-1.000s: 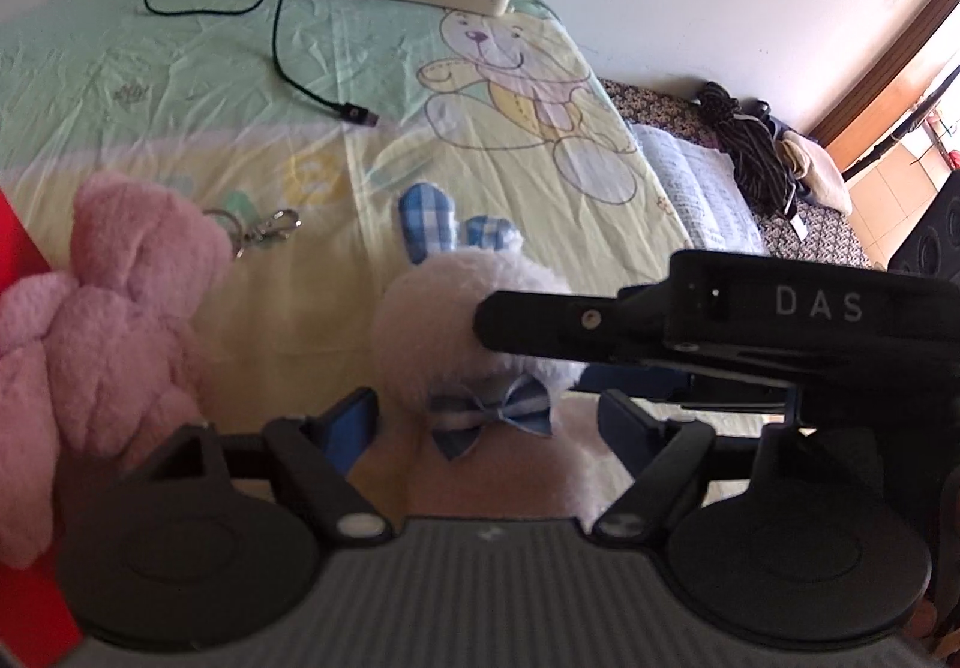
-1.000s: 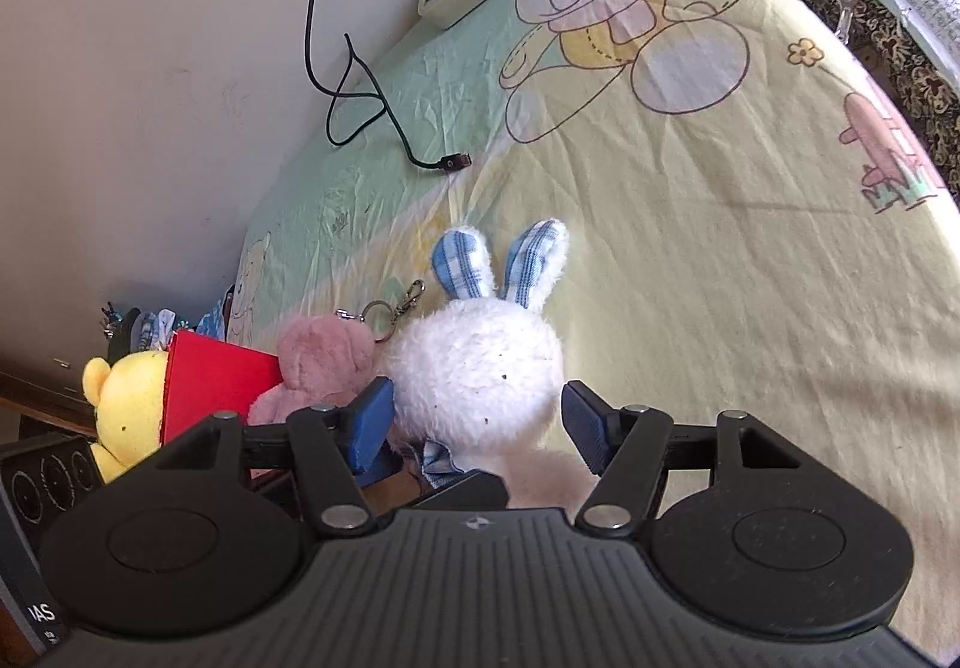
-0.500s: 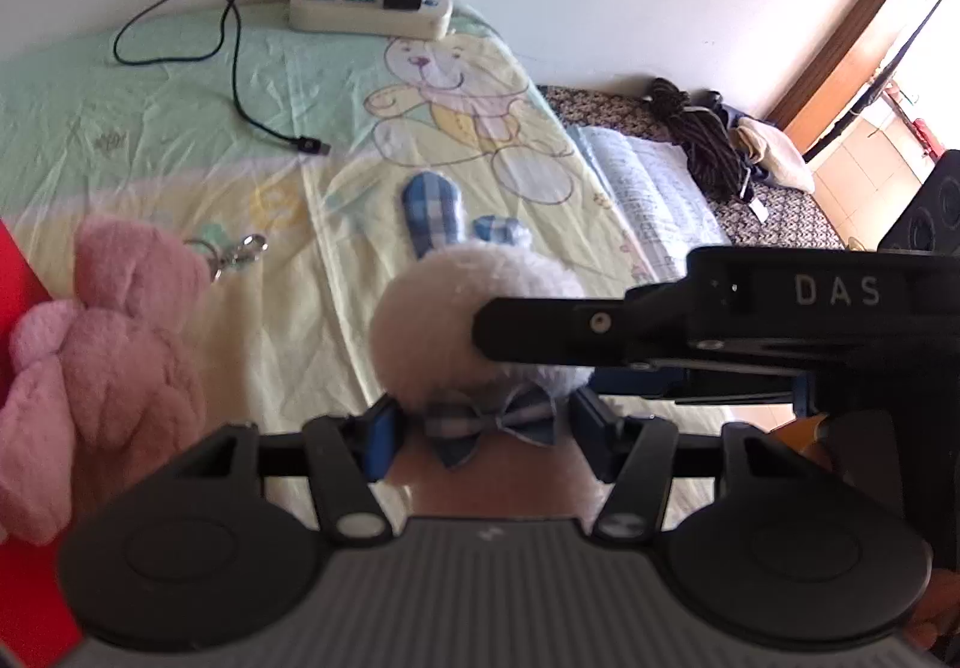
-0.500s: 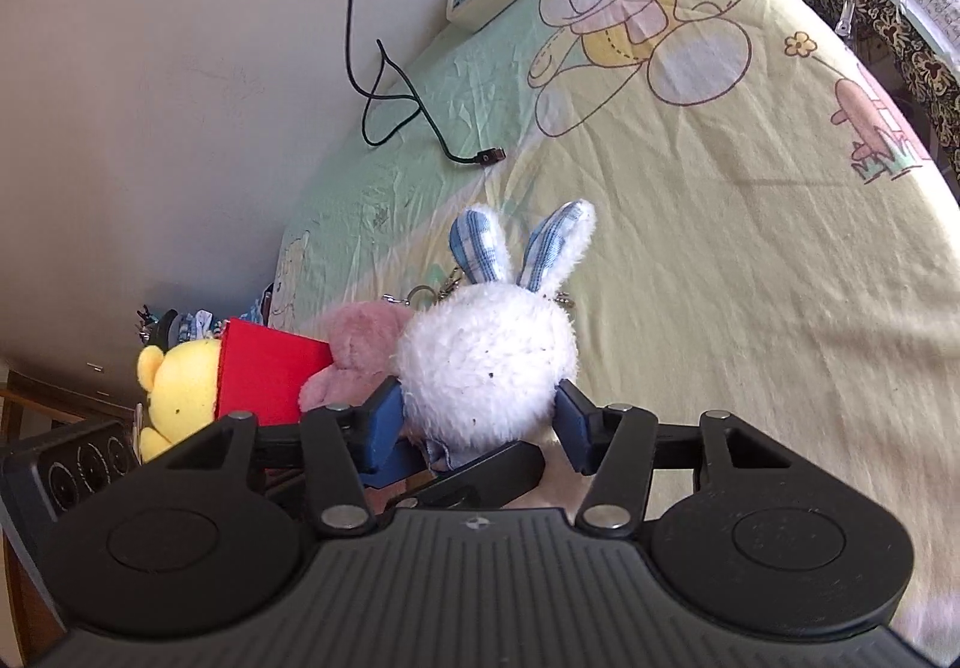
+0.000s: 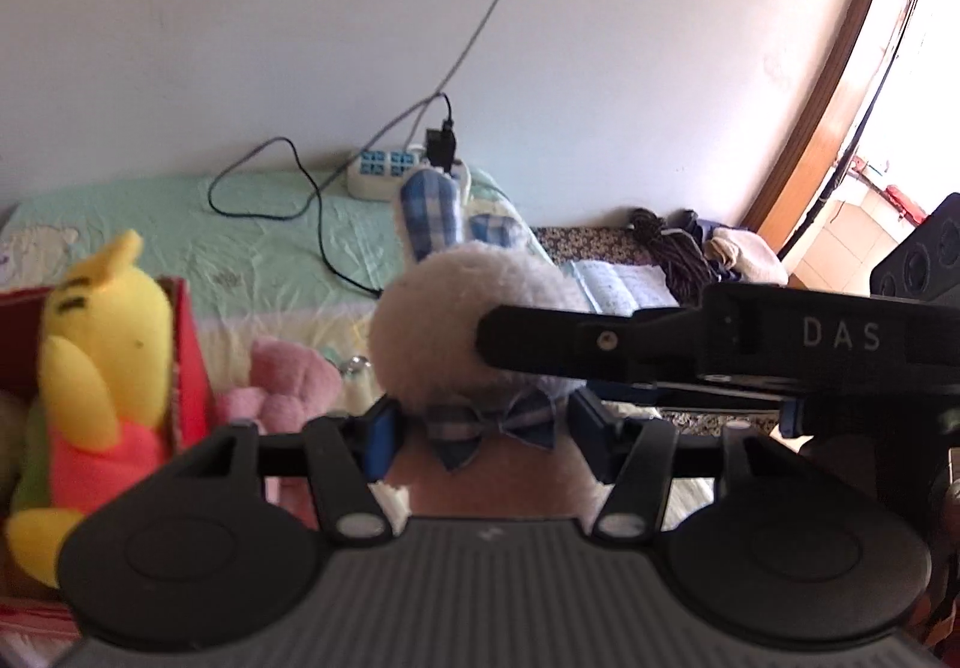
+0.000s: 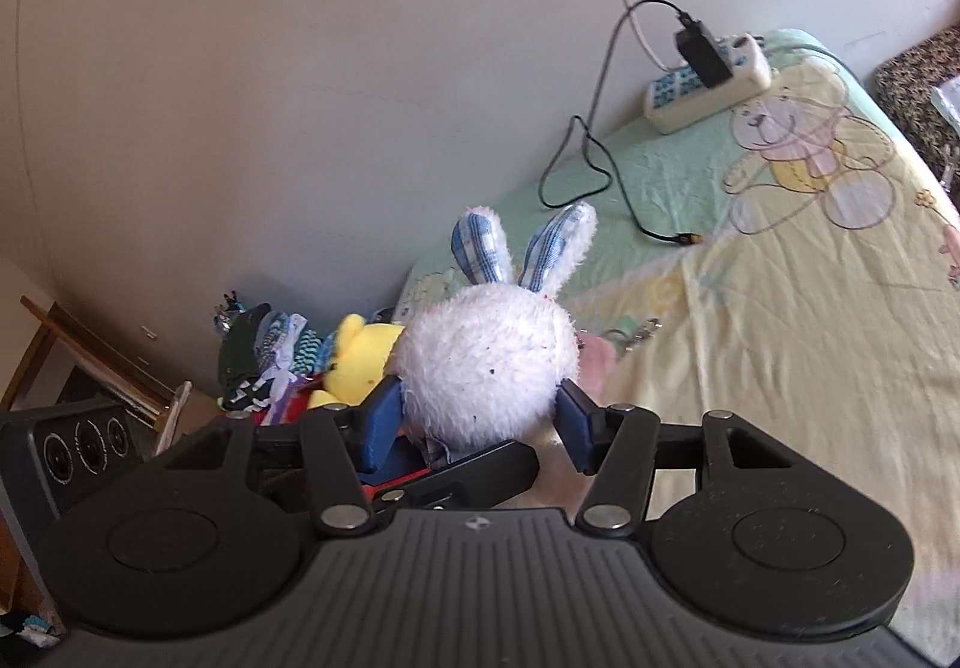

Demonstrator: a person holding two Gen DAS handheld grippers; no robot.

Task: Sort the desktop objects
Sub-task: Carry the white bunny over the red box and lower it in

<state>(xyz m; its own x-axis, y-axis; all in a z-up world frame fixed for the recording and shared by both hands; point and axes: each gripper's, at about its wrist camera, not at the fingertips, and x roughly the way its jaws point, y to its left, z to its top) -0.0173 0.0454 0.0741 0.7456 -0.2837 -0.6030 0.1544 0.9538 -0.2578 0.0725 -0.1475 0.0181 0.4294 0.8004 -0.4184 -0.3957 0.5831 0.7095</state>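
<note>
A white plush rabbit [image 5: 432, 320] with blue checked ears and a bow tie is held up off the bed. My left gripper [image 5: 480, 434] is shut on its body below the bow. My right gripper [image 6: 474, 422] is shut on its round head [image 6: 486, 362]; its finger crosses the left wrist view [image 5: 600, 335]. A yellow plush bear [image 5: 102, 356] sits in a red box [image 5: 189, 362] at left, also in the right wrist view [image 6: 360, 362]. A pink plush toy [image 5: 288, 386] lies beside the box.
A power strip [image 6: 708, 80] with a charger and black cable [image 6: 600, 176] lies at the far edge of the cartoon bedsheet [image 6: 780, 278]. An open notebook [image 5: 624, 290] and coiled cords [image 5: 672, 248] lie at right. A speaker [image 6: 78, 452] stands at left.
Both grippers have lifted the rabbit off the bed and carried it left toward the red box. The yellow bear and box have come into the left wrist view.
</note>
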